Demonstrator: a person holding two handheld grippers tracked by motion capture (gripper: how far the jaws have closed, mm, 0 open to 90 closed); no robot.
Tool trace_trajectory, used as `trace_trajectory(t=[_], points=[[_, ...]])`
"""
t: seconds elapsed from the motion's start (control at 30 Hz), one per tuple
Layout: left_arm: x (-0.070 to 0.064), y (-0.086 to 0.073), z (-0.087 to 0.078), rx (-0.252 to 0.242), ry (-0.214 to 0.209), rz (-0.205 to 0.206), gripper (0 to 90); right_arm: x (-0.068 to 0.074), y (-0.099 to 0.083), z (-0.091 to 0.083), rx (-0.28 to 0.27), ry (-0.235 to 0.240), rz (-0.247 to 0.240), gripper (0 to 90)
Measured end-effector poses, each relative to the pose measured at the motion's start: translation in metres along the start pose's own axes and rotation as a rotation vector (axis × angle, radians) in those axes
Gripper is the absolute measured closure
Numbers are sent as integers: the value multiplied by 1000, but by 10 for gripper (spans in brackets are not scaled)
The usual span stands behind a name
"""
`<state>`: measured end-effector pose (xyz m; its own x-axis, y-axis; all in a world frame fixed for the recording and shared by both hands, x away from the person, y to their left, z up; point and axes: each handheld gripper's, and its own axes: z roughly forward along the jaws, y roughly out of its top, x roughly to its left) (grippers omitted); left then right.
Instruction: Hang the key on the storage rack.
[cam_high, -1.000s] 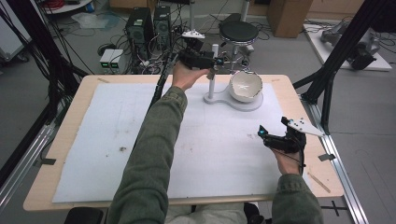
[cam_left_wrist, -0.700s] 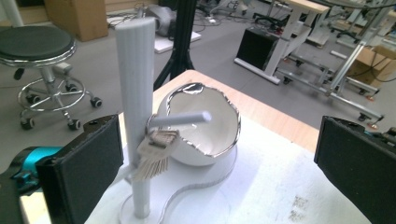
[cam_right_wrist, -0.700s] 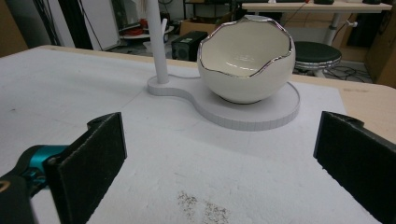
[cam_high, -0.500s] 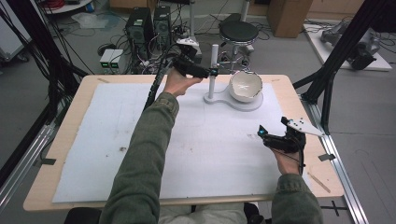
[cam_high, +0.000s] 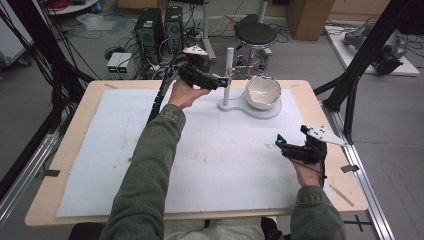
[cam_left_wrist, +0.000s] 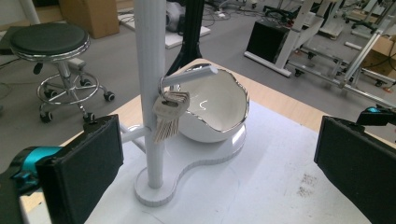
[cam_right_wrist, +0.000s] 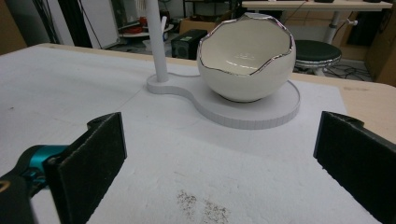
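Left gripper (cam_left_wrist: 219, 163) with jaws spread wide near a silvery bunch of keys (cam_left_wrist: 169, 115) hanging from a peg on the white stand (cam_left_wrist: 150, 93), egg-shaped bowl (cam_left_wrist: 215, 107) beside it holding nothing visible, right gripper (cam_high: 292, 147) released, resting on the mat (cam_high: 225, 160).

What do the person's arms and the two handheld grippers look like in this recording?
Both arms wear olive-green long sleeves. Each gripper is black with two flat, rectangular black jaw pads and teal accents near the jaw bases. The left gripper trails a black cable; the right gripper carries a grey three-cornered plate with small dark dots.
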<state>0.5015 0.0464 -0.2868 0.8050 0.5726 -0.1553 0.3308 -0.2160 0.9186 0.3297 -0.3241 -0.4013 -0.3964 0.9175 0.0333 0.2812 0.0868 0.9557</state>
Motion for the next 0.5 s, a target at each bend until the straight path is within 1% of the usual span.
trace_trajectory(t=[0.17,0.2,0.33,0.4,0.5], points=[[-2,-7,-5,3,3,0,16,1,0,0,4,3,-2,14],[-2,-8,-6,6,2,4,16,1,0,0,5,3,-4,14],[-2,-17,-10,28,22,24,16,1,0,1,5,2,-6,14],[-2,-23,-12,40,26,24,16,1,0,1,8,4,-3,14],[0,-30,-14,40,28,18,16,1,0,1,14,10,-1,14]])
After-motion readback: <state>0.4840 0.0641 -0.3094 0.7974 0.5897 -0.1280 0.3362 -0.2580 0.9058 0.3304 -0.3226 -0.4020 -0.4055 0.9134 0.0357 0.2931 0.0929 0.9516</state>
